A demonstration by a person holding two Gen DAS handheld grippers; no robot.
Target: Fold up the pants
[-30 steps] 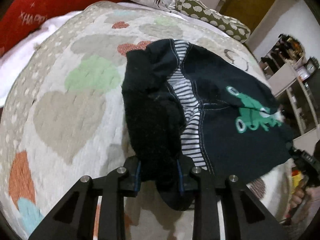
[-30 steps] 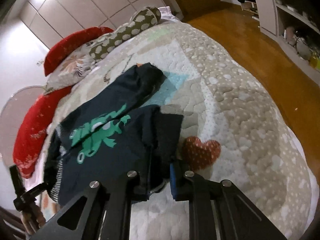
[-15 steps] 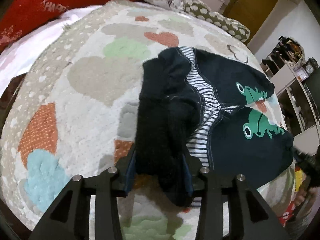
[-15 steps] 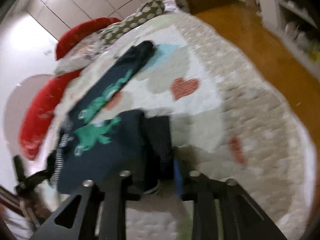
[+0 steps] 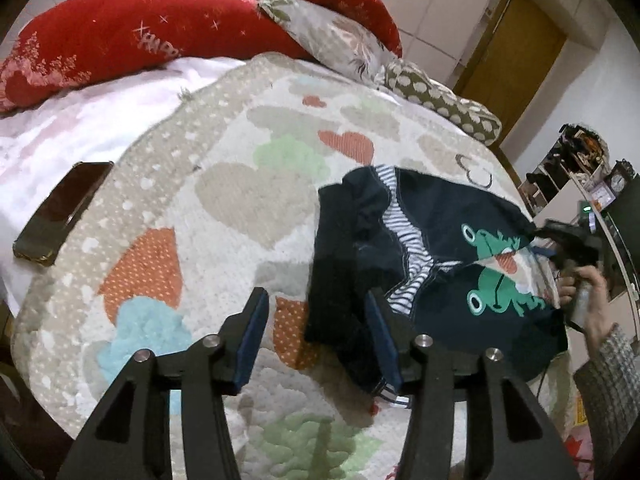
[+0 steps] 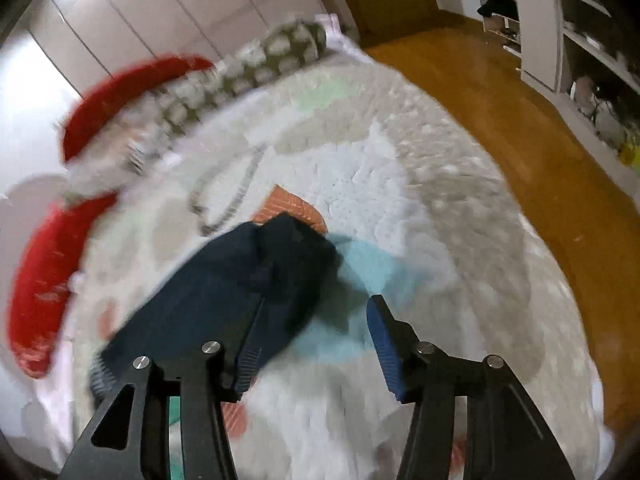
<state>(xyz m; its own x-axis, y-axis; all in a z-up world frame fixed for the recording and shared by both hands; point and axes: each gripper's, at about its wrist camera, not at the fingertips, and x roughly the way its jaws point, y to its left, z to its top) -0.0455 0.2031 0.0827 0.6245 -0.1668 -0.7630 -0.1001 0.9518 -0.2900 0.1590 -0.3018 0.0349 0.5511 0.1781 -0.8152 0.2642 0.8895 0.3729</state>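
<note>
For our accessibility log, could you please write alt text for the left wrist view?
The left gripper, jaws open, hovers over dark navy pants with green frog prints, lying on a heart-patterned quilt. A phone lies at left, red pillows behind.

Pants [image 5: 432, 256] on quilt [image 5: 224, 208]; phone [image 5: 60, 220] left; pillows [image 5: 120, 36] behind.
</note>
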